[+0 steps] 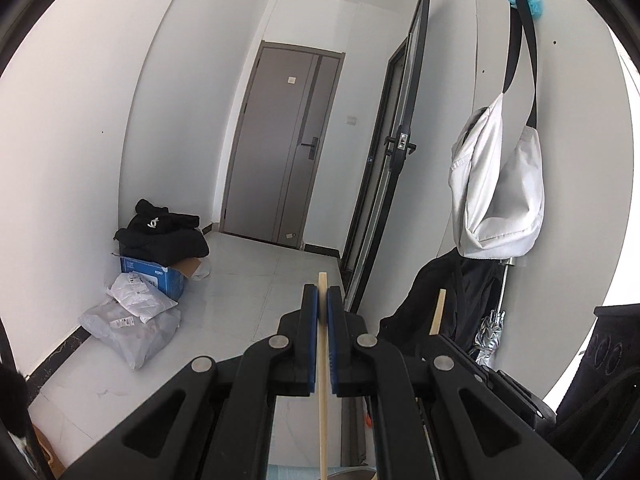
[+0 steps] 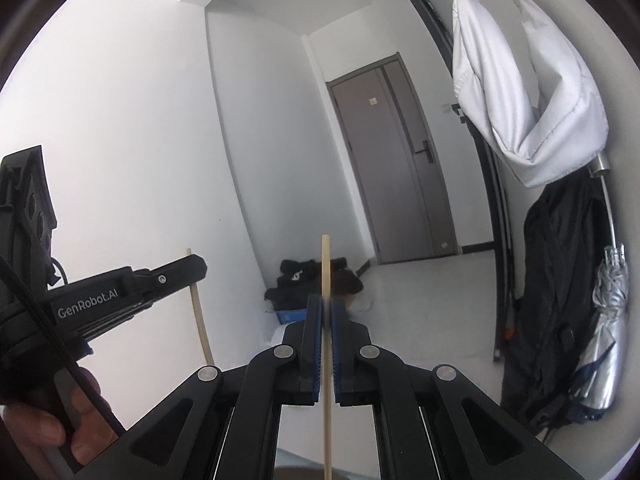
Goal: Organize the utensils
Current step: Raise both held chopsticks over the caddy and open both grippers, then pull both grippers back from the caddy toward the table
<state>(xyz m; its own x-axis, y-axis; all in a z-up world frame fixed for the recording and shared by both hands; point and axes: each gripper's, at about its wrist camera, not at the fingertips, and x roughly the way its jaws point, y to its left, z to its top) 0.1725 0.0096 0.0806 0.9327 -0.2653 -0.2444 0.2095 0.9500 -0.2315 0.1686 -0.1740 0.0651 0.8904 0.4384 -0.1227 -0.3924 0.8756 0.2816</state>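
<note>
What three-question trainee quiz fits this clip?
1. True or false: the left gripper is shut on a chopstick.
2. What does the right gripper hold? A spoon; B chopstick; C nothing.
3. Fill in: the white bag hangs on the ____.

Key: 1 true; 2 B; 3 wall.

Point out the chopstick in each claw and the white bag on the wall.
Left claw's pale wooden chopstick [image 1: 322, 412], left wrist view, mid shaft.
Right claw's pale wooden chopstick [image 2: 326, 264], right wrist view, upper shaft.
White fabric bag [image 1: 500, 184], left wrist view, body.
</note>
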